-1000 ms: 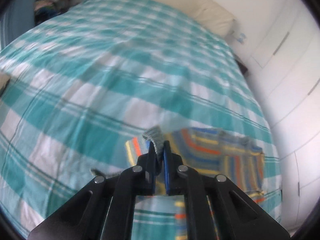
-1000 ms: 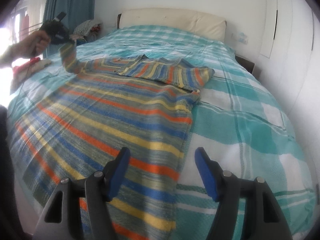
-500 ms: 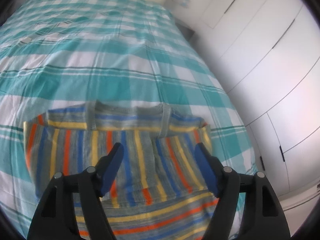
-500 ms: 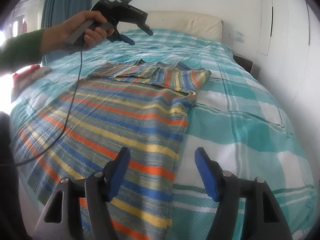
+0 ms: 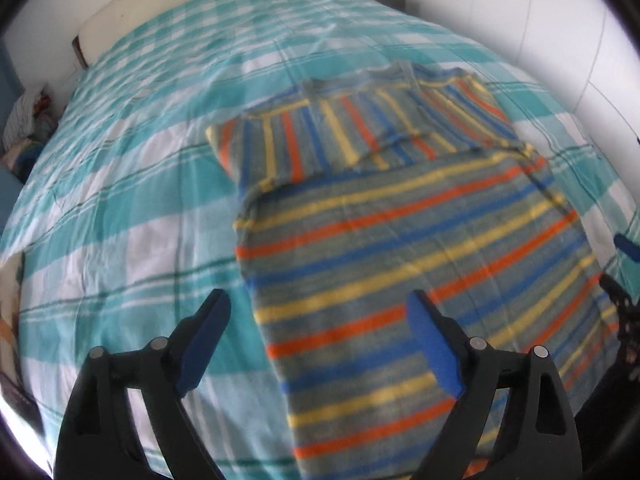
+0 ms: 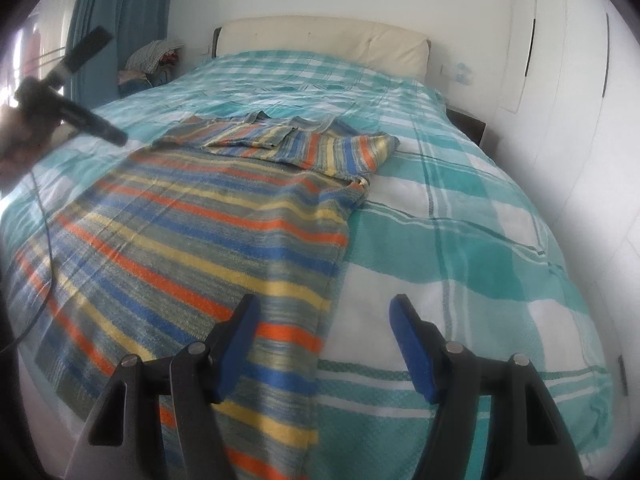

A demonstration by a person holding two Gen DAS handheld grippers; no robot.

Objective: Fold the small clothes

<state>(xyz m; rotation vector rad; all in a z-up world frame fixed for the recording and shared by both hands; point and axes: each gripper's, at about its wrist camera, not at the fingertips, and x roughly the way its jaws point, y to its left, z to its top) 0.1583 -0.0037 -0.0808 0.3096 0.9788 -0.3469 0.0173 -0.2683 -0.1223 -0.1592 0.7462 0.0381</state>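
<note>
A striped sweater in grey, orange, yellow and blue lies flat on the bed, both sleeves folded across its chest. It also shows in the right wrist view. My left gripper is open and empty, above the sweater's lower left edge. My right gripper is open and empty, over the sweater's lower right edge. The left gripper also shows at the left of the right wrist view, held in a hand above the bed.
The bed has a teal and white checked cover and a cream headboard. White wardrobe doors stand on the right. A pile of clothes and a teal curtain are at the far left.
My left gripper let go of the sleeve cuff, opened, and swung back toward the sweater's lower left edge. The sleeve now lies folded across the chest. The right gripper has barely moved.
</note>
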